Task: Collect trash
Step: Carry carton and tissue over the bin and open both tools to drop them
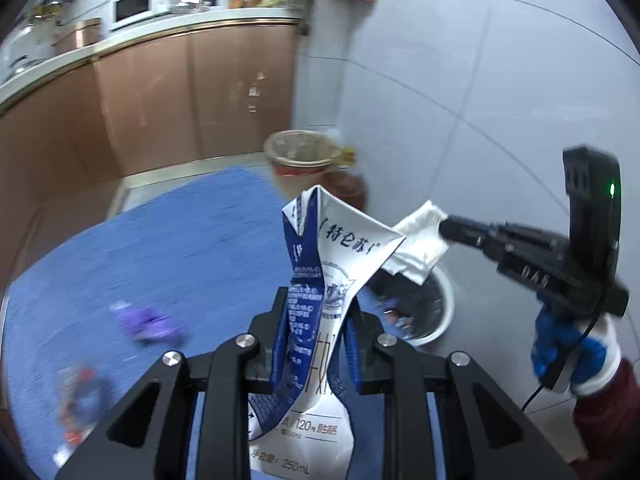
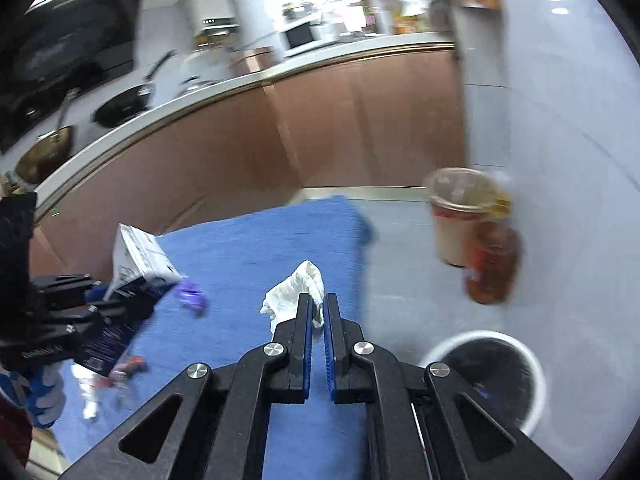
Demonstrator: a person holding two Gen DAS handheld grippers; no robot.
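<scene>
My left gripper is shut on a crushed blue-and-white milk carton and holds it above the blue mat. My right gripper is shut on a crumpled white tissue; in the left wrist view the tissue hangs just above the white-rimmed bin with a black liner. The bin also shows in the right wrist view, low right of my right gripper. The carton shows at the left of the right wrist view.
A purple wrapper and a red-and-blue wrapper lie on the mat. A noodle cup and a brown bottle stand on the grey floor near the wall. Brown cabinets run behind the mat.
</scene>
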